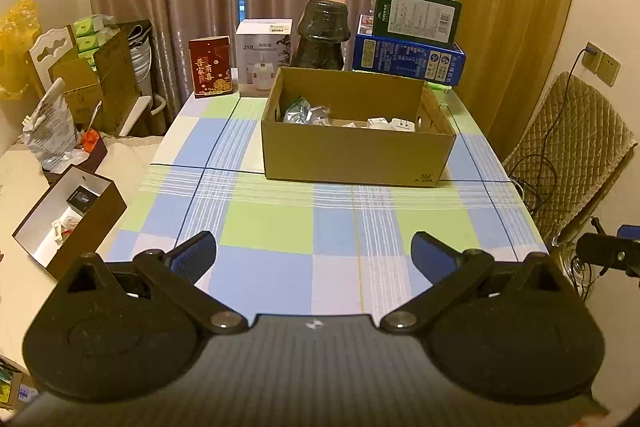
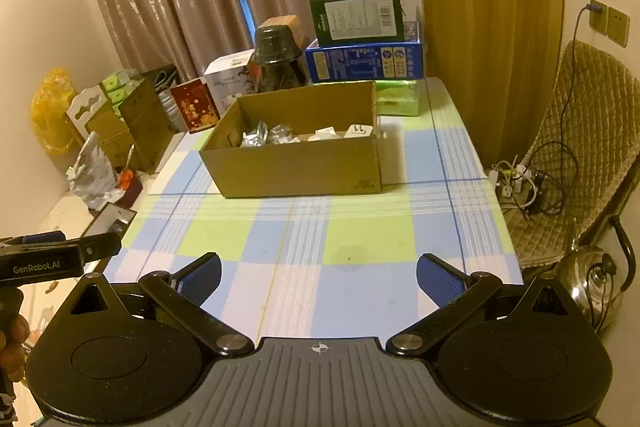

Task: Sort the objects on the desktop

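Note:
An open cardboard box (image 1: pixel 356 155) stands on the checked tablecloth (image 1: pixel 280 227). It also shows in the right wrist view (image 2: pixel 296 167). Inside lie silver foil packets (image 1: pixel 304 113) and white plug adapters (image 1: pixel 394 125). My left gripper (image 1: pixel 314 255) is open and empty, above the table's near part, well short of the box. My right gripper (image 2: pixel 319 277) is open and empty, also short of the box. The left gripper's body shows at the left of the right wrist view (image 2: pixel 44 259).
At the table's far edge stand a red box (image 1: pixel 211 67), a white box (image 1: pixel 262 57), a dark jar (image 1: pixel 320 35) and stacked blue and green boxes (image 1: pixel 412 31). An open brown box (image 1: pixel 70 221) sits left. A padded chair (image 1: pixel 568 147) and a kettle (image 2: pixel 592 287) are right.

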`<state>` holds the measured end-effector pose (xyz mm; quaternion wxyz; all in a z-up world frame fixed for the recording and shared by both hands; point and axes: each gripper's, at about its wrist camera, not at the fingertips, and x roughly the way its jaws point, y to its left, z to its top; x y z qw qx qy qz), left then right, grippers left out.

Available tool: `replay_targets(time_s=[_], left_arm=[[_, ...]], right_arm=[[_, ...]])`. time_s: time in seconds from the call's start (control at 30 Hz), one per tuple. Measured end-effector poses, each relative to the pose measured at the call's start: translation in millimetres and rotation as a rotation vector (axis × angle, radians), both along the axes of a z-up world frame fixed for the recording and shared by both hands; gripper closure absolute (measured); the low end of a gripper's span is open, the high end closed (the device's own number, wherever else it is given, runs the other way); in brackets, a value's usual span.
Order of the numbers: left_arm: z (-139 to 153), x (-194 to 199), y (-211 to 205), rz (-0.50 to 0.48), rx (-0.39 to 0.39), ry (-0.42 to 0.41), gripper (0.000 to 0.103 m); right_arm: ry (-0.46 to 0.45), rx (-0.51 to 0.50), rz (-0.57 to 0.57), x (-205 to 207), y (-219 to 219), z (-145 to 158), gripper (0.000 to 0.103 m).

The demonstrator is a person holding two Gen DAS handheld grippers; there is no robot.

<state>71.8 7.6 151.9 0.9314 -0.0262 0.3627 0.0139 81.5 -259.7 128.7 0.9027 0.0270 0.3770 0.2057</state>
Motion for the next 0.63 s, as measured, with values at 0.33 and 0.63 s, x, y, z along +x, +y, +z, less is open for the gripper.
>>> replay_targets(time_s=[0.33,0.63], left_arm=[[-5,4,-3,-0.01,-0.001,0.013,0.001],[-8,3,-5,-0.019,-0.025,-0.005,0.001]], right_arm=[[0.013,-0.003,-0.005,6,-2,-5,0.002],[0.02,-0.004,0.006,4,-3,-12,0.002]])
